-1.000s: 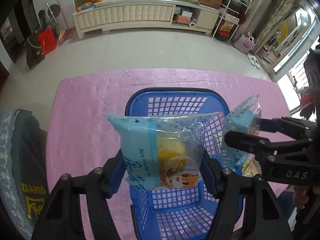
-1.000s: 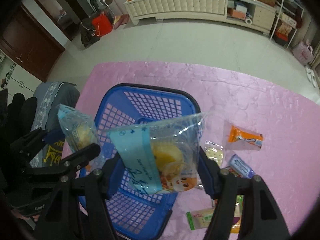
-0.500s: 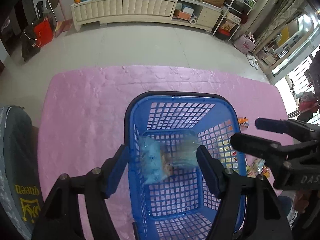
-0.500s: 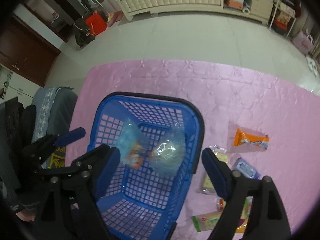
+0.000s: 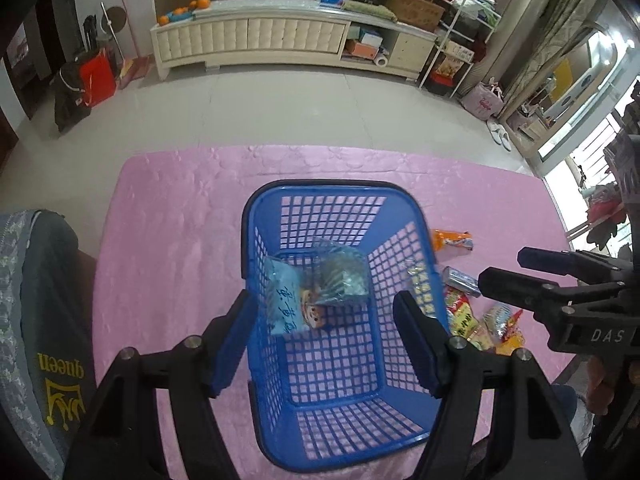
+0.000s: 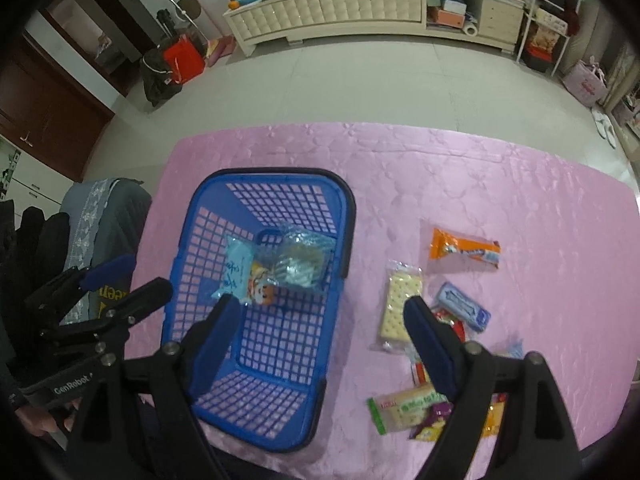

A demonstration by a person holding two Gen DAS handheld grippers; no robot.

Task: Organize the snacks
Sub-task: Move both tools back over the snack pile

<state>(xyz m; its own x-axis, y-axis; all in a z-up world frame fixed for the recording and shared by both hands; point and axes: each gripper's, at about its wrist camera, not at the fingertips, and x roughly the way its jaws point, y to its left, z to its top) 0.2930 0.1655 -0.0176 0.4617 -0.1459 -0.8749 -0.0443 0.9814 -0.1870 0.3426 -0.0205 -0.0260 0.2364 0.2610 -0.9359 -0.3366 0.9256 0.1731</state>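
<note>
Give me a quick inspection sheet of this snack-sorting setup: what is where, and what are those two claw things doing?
Surface: pink cloth covers the table.
Job's things: blue basket holds two clear cake packs. Loose on the cloth beside it: orange bar, cracker pack, blue pack and a heap of small snacks.
Clutter: nothing seen on the table besides the snacks.
Grippers: left gripper and right gripper both open and empty above the basket; the right one's jaws have just been opening.
Cables: nothing seen.
Surroundings: grey chair by the table, long white cabinet, red bag on the floor.
</note>
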